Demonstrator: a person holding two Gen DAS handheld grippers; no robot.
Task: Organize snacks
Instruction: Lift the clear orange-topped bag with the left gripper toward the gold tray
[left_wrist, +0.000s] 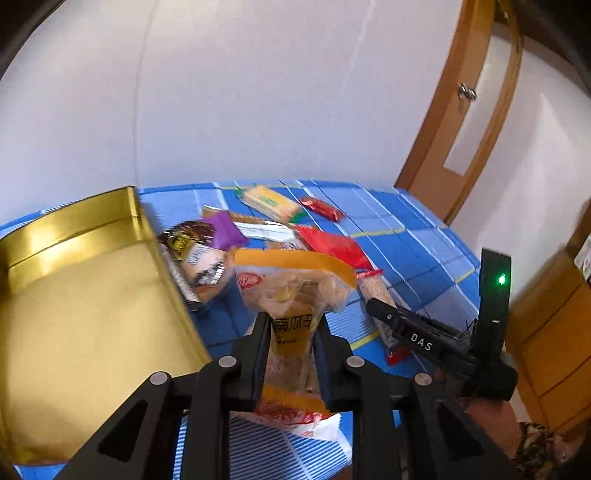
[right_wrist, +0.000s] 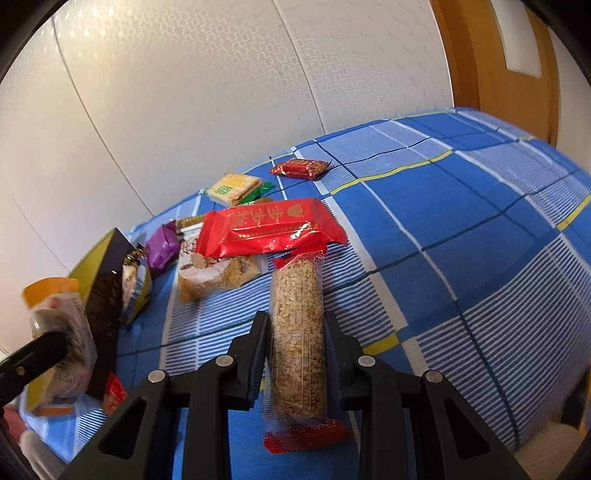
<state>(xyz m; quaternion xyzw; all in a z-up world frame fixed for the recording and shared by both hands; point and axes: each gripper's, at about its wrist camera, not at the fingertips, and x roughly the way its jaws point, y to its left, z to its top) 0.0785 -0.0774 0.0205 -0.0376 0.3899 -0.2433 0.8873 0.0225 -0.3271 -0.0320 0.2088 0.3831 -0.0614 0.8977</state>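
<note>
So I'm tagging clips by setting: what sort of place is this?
Likely a room in a home: a checked blue cloth spread with snacks, papered wall, wooden door.

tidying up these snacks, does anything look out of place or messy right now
Yes. The gold tin is bare inside while the packets lie in a loose, overlapping heap beside it on the blue checked cloth. One small red packet sits apart, toward the wall. Nothing looks torn or spilled.

One gold tin (left_wrist: 74, 295), about nine snack packets (right_wrist: 269, 229).
</note>
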